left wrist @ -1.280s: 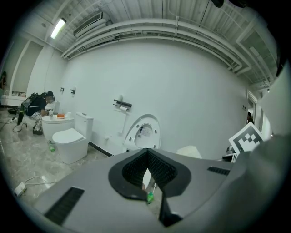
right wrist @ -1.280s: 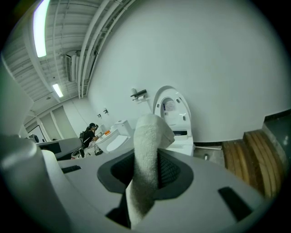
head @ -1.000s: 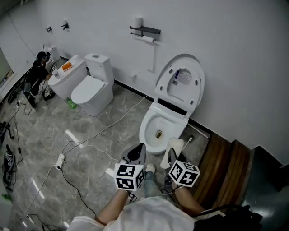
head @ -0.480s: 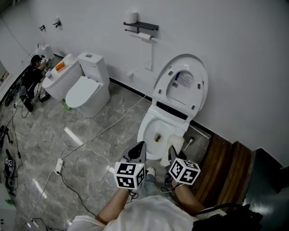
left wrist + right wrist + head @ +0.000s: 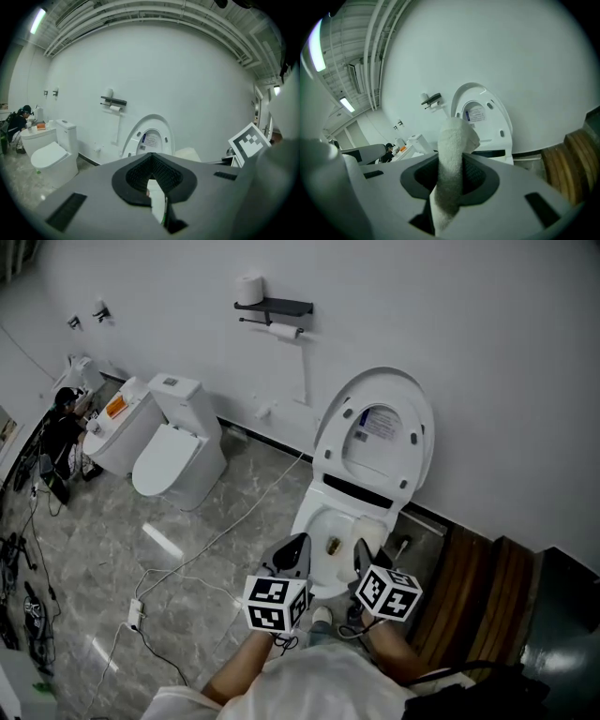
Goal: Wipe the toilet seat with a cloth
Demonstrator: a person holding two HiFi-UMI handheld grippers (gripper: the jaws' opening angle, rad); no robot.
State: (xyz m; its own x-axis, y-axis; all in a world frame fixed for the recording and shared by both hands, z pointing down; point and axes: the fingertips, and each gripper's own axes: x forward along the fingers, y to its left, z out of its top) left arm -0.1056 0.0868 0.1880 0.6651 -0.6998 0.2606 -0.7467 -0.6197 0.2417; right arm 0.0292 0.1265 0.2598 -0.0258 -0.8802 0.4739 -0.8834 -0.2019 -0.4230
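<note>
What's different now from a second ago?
The person has stepped closer to the open toilet, bringing both tools forward toward its bowl. Nothing was picked up or dropped. The right tool still pinches the white cloth, the left tool stays shut and empty, the lid stays up.

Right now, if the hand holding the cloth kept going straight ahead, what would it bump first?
Probably the raised toilet lid: the right gripper, shut on the cloth, points at it. Depth is unclear, so the bowl rim could come first.
</note>
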